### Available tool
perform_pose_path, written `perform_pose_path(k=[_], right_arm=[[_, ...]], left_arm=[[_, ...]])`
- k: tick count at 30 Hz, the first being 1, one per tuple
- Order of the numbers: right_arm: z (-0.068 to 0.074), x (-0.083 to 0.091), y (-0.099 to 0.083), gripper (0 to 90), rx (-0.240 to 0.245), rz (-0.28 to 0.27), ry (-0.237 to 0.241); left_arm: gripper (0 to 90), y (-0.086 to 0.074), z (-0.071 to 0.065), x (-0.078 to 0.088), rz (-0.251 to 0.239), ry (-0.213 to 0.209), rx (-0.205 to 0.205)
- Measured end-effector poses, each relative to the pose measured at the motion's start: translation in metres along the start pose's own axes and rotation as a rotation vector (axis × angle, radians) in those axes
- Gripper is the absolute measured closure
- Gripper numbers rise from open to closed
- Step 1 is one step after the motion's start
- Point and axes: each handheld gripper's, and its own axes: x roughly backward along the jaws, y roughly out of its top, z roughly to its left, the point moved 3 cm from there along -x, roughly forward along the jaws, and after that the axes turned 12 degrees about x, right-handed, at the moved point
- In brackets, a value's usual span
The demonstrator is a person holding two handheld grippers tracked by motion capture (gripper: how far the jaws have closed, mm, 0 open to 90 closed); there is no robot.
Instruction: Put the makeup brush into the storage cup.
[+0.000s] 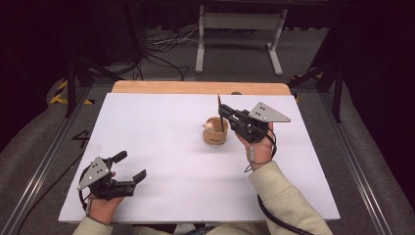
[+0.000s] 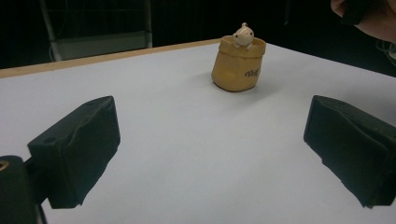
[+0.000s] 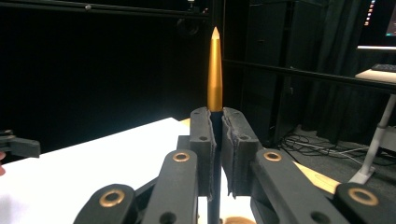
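The right gripper point(image 1: 225, 116) clamps a pen point(image 3: 215, 70) upright above the holder point(image 1: 215, 131), likely for insertion. The left gripper point(image 1: 131, 169) rests agape on the counter point(image 1: 161, 147).

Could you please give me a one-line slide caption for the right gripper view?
Right gripper clamps a gold-tipped pen upright above the white table.

Flat white rectangular tabletop point(image 1: 161, 147), edged along the far side with a pale wooden strip point(image 1: 195, 87). Beyond it, on grey carpeted floor point(image 1: 235, 61): white metal frame on two feet point(image 1: 240, 22), tangle of black cables point(image 1: 161, 54) just left. Yellow-and-black striped tape point(image 1: 61, 93) off the table's far left corner.
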Motion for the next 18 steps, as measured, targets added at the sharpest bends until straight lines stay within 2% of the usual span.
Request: perform_pose_path(k=[18], right_arm=[[-0.020, -0.027, -0.005, 83.7, 0.000, 0.035, -0.027]], left_arm=[[4.4, 0.000, 0.000, 0.000, 0.001, -0.002, 0.000]])
